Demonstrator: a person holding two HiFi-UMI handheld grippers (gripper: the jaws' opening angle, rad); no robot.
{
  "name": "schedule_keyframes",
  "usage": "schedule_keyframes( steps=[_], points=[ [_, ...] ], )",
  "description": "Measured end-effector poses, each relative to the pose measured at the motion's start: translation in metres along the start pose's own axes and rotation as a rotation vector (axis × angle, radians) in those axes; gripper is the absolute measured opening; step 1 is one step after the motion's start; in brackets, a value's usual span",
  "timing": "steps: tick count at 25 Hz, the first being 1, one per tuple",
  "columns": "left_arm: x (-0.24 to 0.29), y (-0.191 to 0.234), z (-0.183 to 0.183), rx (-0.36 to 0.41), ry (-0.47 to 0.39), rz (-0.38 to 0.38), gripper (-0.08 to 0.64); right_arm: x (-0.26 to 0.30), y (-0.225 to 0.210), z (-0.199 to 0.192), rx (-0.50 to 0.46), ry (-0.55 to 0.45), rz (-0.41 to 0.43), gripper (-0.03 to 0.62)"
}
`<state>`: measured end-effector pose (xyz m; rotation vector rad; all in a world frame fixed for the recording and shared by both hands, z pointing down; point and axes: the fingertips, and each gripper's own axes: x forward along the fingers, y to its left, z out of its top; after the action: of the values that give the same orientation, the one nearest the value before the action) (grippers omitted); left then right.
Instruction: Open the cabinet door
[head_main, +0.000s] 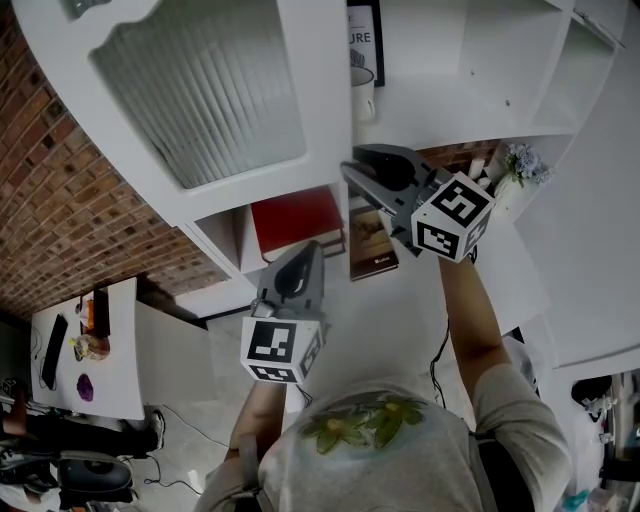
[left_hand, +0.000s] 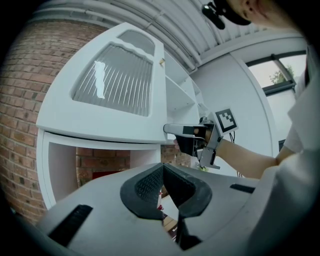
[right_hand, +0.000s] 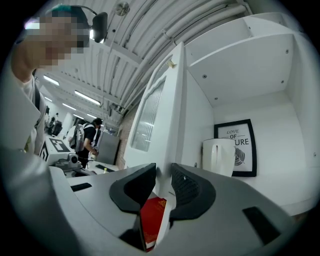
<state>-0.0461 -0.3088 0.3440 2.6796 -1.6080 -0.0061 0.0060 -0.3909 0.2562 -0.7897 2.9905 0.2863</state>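
At the white cabinet (head_main: 470, 70) set against a brick wall (head_main: 60, 200), the cabinet door (head_main: 210, 100), a white frame round a ribbed glass pane, stands ajar, angled out toward the person. This leaves bare the shelf (right_hand: 280, 185) behind it, where a white mug (right_hand: 219, 156) stands just beside a framed picture (right_hand: 239, 147) that leans against the back wall. The right claw (head_main: 352, 170) points level at the door's free edge, near its lower corner. Seen from the right gripper view, the right claw (right_hand: 161, 175) has that edge of the door (right_hand: 150, 110) running upright between its two dark pads and filling the gap, so that the jaws, set fairly wide, are closed on the thickness of the panel. From the left gripper view the same hold appears side-on: the right claw (left_hand: 172, 131) meets the door (left_hand: 115, 85) at its lower right corner, with the marker cube behind it. The left claw (head_main: 312, 248) hangs lower and nearer the person, below the door and well apart from it. Its own view shows the left claw (left_hand: 162, 167) with the pad tips together and nothing between them. Under the door, an open compartment holds a red book (head_main: 295, 220) upright, and a brown book (head_main: 372, 240) lies to its right. Small flowers (head_main: 522, 162) stand at the far right. A white worktop (head_main: 110, 300) with a few small things on it lies by the brick wall at lower left.
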Motion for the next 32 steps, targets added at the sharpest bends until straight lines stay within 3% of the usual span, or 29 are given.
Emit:
schedule_keyframes(
  steps=[32],
  points=[
    [-0.021, -0.008, 0.001, -0.01, -0.004, 0.012, 0.008, -0.016, 0.018, 0.004, 0.013, -0.02, -0.052, 0.097]
  ],
)
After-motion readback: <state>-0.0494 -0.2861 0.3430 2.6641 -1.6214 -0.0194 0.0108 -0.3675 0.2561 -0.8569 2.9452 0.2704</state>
